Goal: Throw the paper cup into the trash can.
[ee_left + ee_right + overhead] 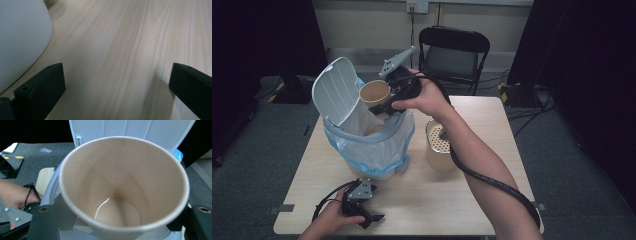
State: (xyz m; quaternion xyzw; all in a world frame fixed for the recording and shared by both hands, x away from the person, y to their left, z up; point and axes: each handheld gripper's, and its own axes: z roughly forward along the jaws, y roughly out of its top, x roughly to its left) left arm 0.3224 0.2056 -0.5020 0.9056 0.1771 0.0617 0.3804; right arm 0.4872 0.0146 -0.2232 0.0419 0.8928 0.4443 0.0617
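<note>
A brown paper cup point(374, 92) hangs tilted over the open mouth of a white bin point(372, 150), and my right gripper point(384, 102) is shut on its lower part. In the right gripper view the cup point(120, 177) sits between both black jaws of that gripper point(117, 220); its inside looks empty, with a shine at the bottom. The bin's lid point(334, 90) stands raised behind the cup. My left gripper point(371, 219) rests near the table's front edge, held by a hand. Its jaws point(117, 85) stand wide open over bare wood, with the bin's white wall point(20, 37) at the left.
A white bag with a blue edge lines the bin. A tan container point(439, 145) with a perforated top stands on the wooden table point(492, 115) to the bin's right, under my right forearm. A black folding chair point(454, 52) stands behind the table.
</note>
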